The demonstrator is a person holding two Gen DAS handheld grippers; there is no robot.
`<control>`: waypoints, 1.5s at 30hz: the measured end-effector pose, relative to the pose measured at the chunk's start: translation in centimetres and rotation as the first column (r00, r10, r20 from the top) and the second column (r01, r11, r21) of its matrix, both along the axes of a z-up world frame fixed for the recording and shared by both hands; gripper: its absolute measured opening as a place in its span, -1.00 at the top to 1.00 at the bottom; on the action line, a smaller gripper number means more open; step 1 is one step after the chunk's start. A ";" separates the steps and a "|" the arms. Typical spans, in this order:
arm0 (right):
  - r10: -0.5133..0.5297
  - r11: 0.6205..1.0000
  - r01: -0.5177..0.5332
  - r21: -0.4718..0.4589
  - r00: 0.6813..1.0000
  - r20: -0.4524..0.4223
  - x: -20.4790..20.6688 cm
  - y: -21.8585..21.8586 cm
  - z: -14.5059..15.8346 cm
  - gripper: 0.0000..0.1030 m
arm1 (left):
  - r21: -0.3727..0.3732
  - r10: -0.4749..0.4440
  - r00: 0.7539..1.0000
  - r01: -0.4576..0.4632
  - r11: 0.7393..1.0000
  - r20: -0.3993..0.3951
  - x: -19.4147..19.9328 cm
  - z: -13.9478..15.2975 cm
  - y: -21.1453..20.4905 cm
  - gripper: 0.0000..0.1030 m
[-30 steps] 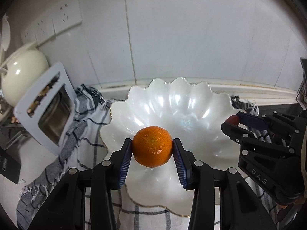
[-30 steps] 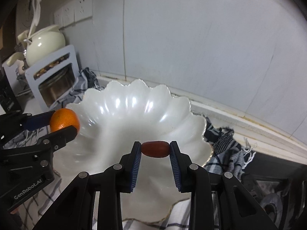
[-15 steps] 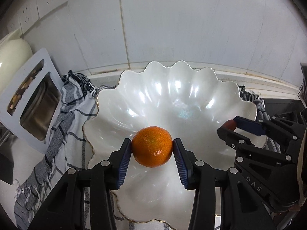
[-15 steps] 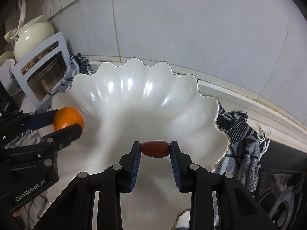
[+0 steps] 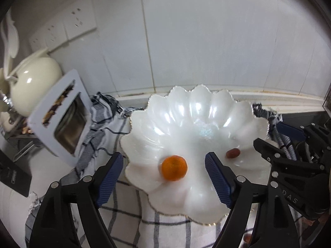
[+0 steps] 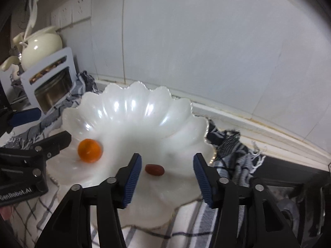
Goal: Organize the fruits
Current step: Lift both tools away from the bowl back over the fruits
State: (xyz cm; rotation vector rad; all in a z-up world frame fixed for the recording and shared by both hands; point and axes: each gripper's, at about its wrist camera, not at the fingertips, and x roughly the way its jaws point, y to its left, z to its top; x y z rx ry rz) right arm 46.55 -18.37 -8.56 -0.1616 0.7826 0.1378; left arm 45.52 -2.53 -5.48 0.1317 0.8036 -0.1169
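Over the scalloped white bowl (image 5: 215,107) my left gripper (image 5: 165,169) hung with its jaws opening, the blue pads well clear of the tangerine (image 5: 174,167), which lay on the bowl's near slope, framed between them but touched by neither. My right gripper (image 6: 167,175) stood beside it above the same bowl, its jaws also opening, and the small reddish-brown date (image 6: 154,169) rested on the white surface between those pads, nearer the left one, free of both. Both fruits sat inside the bowl, apart from each other. Beneath the bowl spread a checked cloth (image 5: 132,212), and beyond its left edge stood a cream teapot (image 5: 33,86).
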 end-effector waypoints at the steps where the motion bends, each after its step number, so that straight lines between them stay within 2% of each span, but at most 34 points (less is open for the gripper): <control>1: -0.001 1.000 0.001 0.007 1.000 0.015 -0.7 -0.1 0.5 -0.13 | -0.003 0.007 1.000 -0.007 1.000 0.012 -0.5 0.5 0.2 -0.60; 7: 0.001 0.999 -0.005 0.047 0.997 0.078 -4.2 -0.7 3.0 -0.17 | -0.031 0.027 0.997 -0.024 0.999 0.079 -4.0 3.2 0.7 -0.66; 14: 0.004 0.997 -0.016 0.074 0.987 0.160 -8.8 -0.8 5.5 -0.23 | -0.037 -0.012 0.990 0.017 0.999 0.142 -8.6 5.6 0.1 -0.71; 23: 0.006 0.996 -0.026 0.088 0.974 0.226 -14.4 -1.0 7.0 -0.23 | -0.035 -0.042 0.977 0.051 0.998 0.210 -14.4 7.4 -0.1 -0.71; 35: -0.009 0.992 -0.021 0.122 0.970 0.244 -19.8 -2.2 7.4 -0.23 | -0.003 -0.080 0.966 0.083 0.997 0.246 -20.4 7.5 -0.5 -0.72; 45: -0.007 0.997 -0.013 0.079 0.969 0.248 -22.9 -2.5 6.1 -0.23 | 0.000 -0.095 0.976 0.097 0.995 0.197 -23.4 5.3 -0.6 -0.72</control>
